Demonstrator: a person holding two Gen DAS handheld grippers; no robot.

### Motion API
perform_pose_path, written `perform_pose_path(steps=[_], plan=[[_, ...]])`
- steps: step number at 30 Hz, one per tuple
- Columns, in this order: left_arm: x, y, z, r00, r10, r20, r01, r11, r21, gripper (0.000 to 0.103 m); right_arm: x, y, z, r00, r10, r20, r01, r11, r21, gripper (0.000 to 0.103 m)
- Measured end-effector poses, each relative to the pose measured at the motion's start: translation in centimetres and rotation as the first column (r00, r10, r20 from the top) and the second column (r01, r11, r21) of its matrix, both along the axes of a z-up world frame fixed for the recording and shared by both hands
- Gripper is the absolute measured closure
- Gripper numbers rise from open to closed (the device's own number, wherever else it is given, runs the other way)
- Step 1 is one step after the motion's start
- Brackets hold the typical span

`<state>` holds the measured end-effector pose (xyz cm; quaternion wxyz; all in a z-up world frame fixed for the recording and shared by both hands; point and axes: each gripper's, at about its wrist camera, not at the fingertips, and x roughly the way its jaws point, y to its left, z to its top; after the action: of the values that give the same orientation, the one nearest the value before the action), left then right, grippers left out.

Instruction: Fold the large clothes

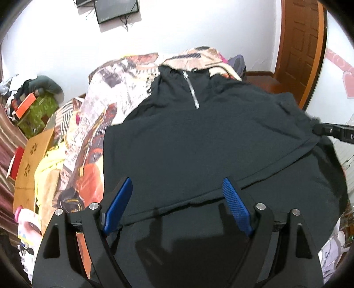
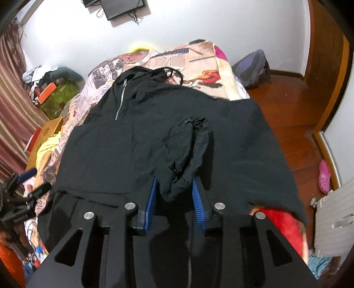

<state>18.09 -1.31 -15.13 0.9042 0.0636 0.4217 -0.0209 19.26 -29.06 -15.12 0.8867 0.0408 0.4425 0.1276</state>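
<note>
My black zip-neck garment (image 2: pixel 124 146) lies spread over the patterned bedspread (image 2: pixel 199 57), collar and zipper (image 2: pixel 120 99) toward eleven o'clock in the right wrist view. My right gripper (image 2: pixel 174 188) pinches a bunched sleeve or cuff, I think, between its blue pads (image 2: pixel 152 199). My left gripper (image 1: pixel 177 199) hangs wide apart above the hem, gripping nothing.

Home bedroom. Bed (image 2: pixel 223 66) with patterned blanket (image 1: pixel 115 88), wooden floor (image 2: pixel 287 106), wood door (image 1: pixel 301 44), wall-mounted screen (image 1: pixel 116 8), striped curtain (image 2: pixel 13 88), white radiator (image 2: pixel 336 212), pink slipper (image 2: pixel 324 177), clutter pile (image 1: pixel 33 102) by the wall.
</note>
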Motion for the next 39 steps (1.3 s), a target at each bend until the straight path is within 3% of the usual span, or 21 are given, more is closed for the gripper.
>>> perform_pose_path(steps=[4, 9, 14, 19, 24, 27, 31, 34, 39], plan=[[0.1, -0.8, 2.2, 0.999, -0.008, 0.052, 0.008, 1.0, 0.001, 0.02, -1.2, -2.1, 2.6, 0.996, -0.05, 0.068, 0.05, 0.999, 0.009, 0.071], [0.3, -2.0, 4.5, 0.992, -0.034, 0.118, 0.036, 0.999, -0.011, 0.02, -2.9, -6.2, 5.2, 0.981, -0.146, 0.124, 0.133, 0.985, 0.113, 0.045], [1.3, -3.3, 5.6, 0.987, -0.062, 0.149, 0.066, 0.997, -0.026, 0.019, -3.8, -10.3, 5.3, 0.955, -0.272, 0.116, 0.249, 0.951, 0.182, 0.043], [2.7, -4.6, 4.9, 0.987, -0.073, 0.142, 0.081, 0.995, -0.054, 0.017, -3.0, -13.8, 1.4, 0.926, -0.377, -0.027, 0.371, 0.893, 0.255, 0.043], [4.8, -5.3, 1.8, 0.996, -0.069, 0.05, 0.073, 0.993, -0.092, 0.017, -2.1, -15.1, -3.8, 0.892, -0.411, -0.189, 0.451, 0.84, 0.301, 0.043], [5.3, -5.5, 0.0, 0.997, -0.072, 0.008, 0.072, 0.992, -0.102, 0.017, -1.9, -15.8, -6.8, 0.862, -0.428, -0.273, 0.504, 0.786, 0.358, 0.043], [5.9, -5.7, -2.0, 0.996, -0.075, -0.042, 0.07, 0.991, -0.114, 0.017, -1.0, -16.8, -9.2, 0.827, -0.439, -0.35, 0.555, 0.732, 0.394, 0.043], [6.4, -5.8, -2.9, 0.995, -0.074, -0.06, 0.067, 0.991, -0.115, 0.017, -0.2, -17.5, -9.9, 0.82, -0.445, -0.36, 0.569, 0.698, 0.434, 0.041], [7.2, -5.7, -3.8, 0.996, -0.06, -0.072, 0.051, 0.991, -0.12, 0.017, 2.1, -18.0, -10.9, 0.796, -0.476, -0.374, 0.602, 0.688, 0.406, 0.041]])
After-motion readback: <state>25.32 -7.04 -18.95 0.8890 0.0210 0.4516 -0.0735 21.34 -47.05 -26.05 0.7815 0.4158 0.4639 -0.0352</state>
